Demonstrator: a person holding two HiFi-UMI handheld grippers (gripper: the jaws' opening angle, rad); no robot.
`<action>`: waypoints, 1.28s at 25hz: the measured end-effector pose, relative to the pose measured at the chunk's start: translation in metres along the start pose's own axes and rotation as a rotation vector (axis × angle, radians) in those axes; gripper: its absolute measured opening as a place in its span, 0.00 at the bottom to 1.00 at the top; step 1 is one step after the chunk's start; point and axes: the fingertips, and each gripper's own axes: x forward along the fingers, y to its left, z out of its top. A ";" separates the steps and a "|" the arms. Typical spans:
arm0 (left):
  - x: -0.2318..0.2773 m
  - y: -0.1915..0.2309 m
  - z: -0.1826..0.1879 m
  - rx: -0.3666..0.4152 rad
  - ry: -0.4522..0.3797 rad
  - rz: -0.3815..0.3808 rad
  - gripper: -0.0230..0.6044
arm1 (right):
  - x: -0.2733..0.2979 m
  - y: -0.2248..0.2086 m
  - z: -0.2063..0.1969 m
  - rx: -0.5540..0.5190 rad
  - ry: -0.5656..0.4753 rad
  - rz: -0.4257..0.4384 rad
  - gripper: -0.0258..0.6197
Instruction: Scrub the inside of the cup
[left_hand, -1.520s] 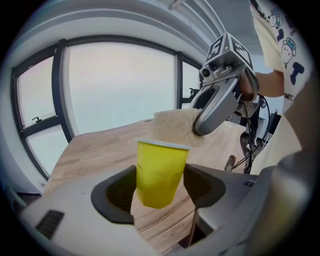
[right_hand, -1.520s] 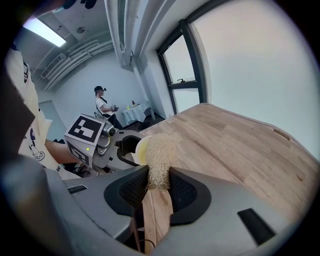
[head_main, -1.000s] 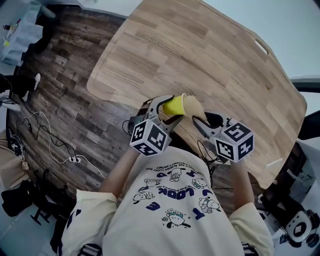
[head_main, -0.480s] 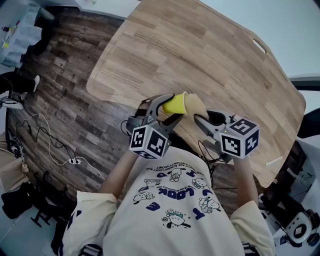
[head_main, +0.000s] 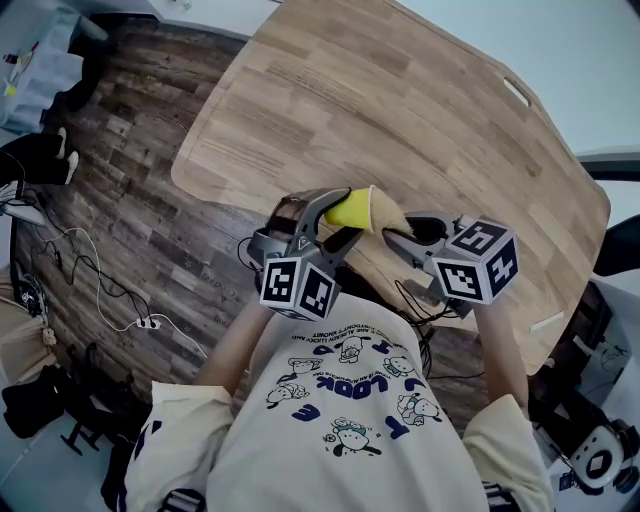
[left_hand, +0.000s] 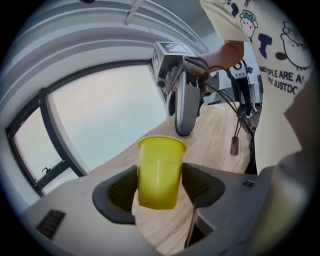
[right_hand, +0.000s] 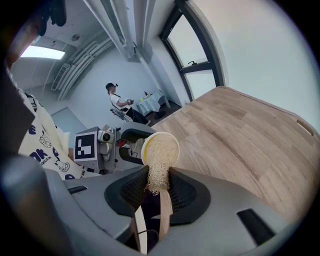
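Head view looks steeply down; both gripper views closely share the yellow cup (head_main: 350, 210).

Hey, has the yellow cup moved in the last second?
No. The yellow cup stays over the same spot at the table's near edge, held by the left gripper.

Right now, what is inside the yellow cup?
The fibrous head of the scrub brush fills the mouth of the yellow cup. It covers the bottom and most of the inner wall, so anything else inside cannot be seen.
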 end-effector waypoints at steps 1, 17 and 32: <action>0.000 0.000 0.001 0.019 0.003 0.000 0.51 | 0.000 0.001 0.000 -0.012 0.010 0.000 0.19; 0.003 0.000 0.009 0.138 0.017 0.006 0.50 | 0.001 0.001 0.001 -0.073 0.066 0.007 0.19; 0.008 -0.012 0.015 0.143 0.007 -0.104 0.49 | 0.007 0.000 0.000 -0.404 0.214 -0.082 0.19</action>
